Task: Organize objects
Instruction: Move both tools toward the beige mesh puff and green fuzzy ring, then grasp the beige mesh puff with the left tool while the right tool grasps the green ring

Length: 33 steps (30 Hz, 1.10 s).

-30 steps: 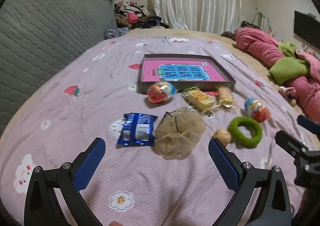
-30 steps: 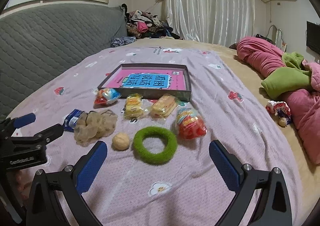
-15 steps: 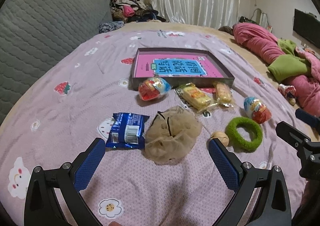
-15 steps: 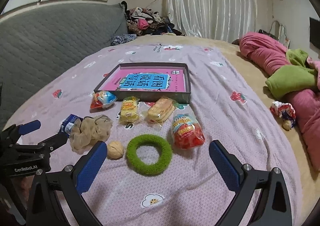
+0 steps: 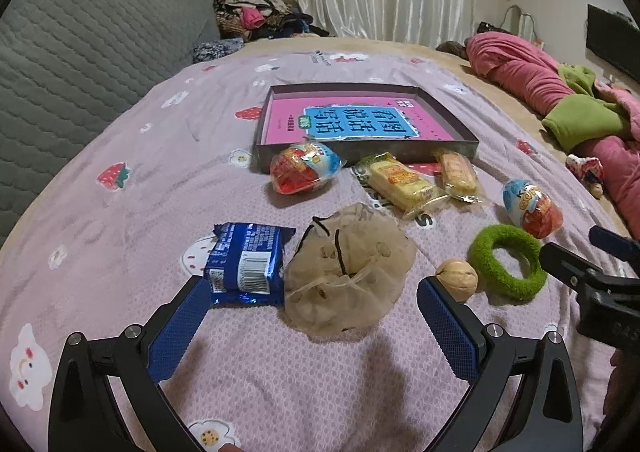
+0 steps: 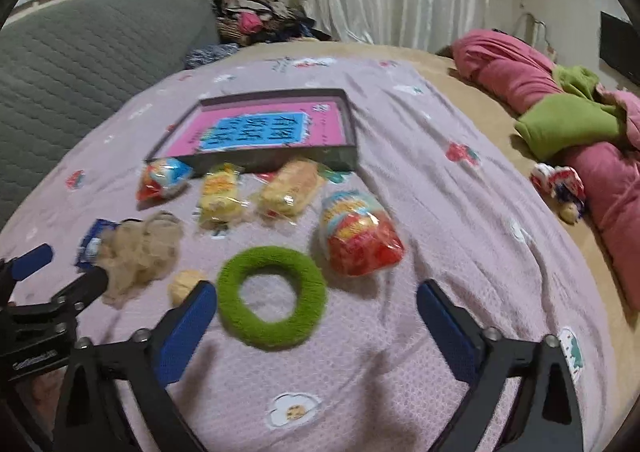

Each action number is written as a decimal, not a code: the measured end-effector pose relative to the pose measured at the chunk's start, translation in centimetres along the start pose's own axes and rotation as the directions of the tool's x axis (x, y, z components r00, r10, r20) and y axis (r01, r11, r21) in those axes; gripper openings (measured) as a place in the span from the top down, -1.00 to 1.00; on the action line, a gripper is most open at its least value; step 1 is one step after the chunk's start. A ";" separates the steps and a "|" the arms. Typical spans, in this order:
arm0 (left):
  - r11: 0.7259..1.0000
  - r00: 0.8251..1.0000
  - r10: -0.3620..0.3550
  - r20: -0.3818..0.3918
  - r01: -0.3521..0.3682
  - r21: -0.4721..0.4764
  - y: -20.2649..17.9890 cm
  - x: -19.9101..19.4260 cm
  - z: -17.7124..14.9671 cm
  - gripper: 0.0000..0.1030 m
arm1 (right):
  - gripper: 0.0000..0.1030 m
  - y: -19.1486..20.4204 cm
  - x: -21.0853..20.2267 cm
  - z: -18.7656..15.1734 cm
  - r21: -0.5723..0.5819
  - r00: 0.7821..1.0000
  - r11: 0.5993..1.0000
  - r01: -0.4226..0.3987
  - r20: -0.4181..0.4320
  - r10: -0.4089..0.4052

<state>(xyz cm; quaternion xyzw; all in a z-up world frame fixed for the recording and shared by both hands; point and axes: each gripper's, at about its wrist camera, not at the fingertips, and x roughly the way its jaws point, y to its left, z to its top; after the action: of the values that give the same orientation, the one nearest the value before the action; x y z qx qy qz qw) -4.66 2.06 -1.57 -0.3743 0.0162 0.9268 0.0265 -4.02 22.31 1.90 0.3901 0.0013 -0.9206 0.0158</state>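
Lying on the bed (image 5: pixel 120 236) were many small things. The left gripper (image 5: pixel 314 308) hung low over them with its fingers (image 5: pixel 178 328) spread wide and nothing held between them. A tan net pouch (image 5: pixel 348 272) sat right in front of the gap. A blue packet (image 5: pixel 246 262) touched the pouch on the left side, next to the left fingertip. A walnut (image 5: pixel 458 278) sat just past the other fingertip, close beside a green ring (image 5: pixel 506 262).

The right gripper (image 6: pixel 316 302) was open wide too and held nothing. The ring (image 6: pixel 272 296) lay on the bed between its fingers (image 6: pixel 184 332), nearer the left one. The walnut (image 6: pixel 184 284) peeked out just behind that finger. A red snack bag (image 6: pixel 360 234) lay just past the ring.

Farther back sat a flat box (image 5: pixel 456 146) with a pink book (image 5: pixel 352 122) inside it. In front of the box lay another red snack bag (image 5: pixel 302 168) and two yellow cakes (image 5: pixel 400 182) in clear wrap, side by side. The right view was a bit blurry.
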 end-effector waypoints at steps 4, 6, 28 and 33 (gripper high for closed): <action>1.000 1.000 0.002 -0.007 -0.002 0.011 -0.4 1.0 -0.1 -0.99 | -0.78 -0.6 1.9 -0.3 0.037 0.998 0.999 0.012 -0.066 -0.009; 1.000 1.000 0.012 -0.012 -0.012 0.016 -0.4 1.5 0.0 -0.99 | -0.74 -0.9 2.5 -0.4 0.058 0.997 0.998 0.015 -0.076 -0.010; 0.994 0.999 -0.027 -0.037 0.031 0.103 -1.7 5.5 0.9 -0.09 | 0.50 1.1 5.5 -0.5 -0.038 0.991 0.994 -0.106 -0.081 0.103; 0.991 0.991 -0.094 -0.092 0.102 0.082 -1.6 6.7 0.5 0.66 | 0.67 1.0 5.2 -0.4 -0.034 0.989 0.989 -0.141 -0.056 0.139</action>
<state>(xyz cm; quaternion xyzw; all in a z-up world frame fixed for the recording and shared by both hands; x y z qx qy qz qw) -9.68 3.94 -5.85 -0.4135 0.0388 0.9054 0.0875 -7.25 21.17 -2.10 0.4133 -0.0081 -0.9063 0.0879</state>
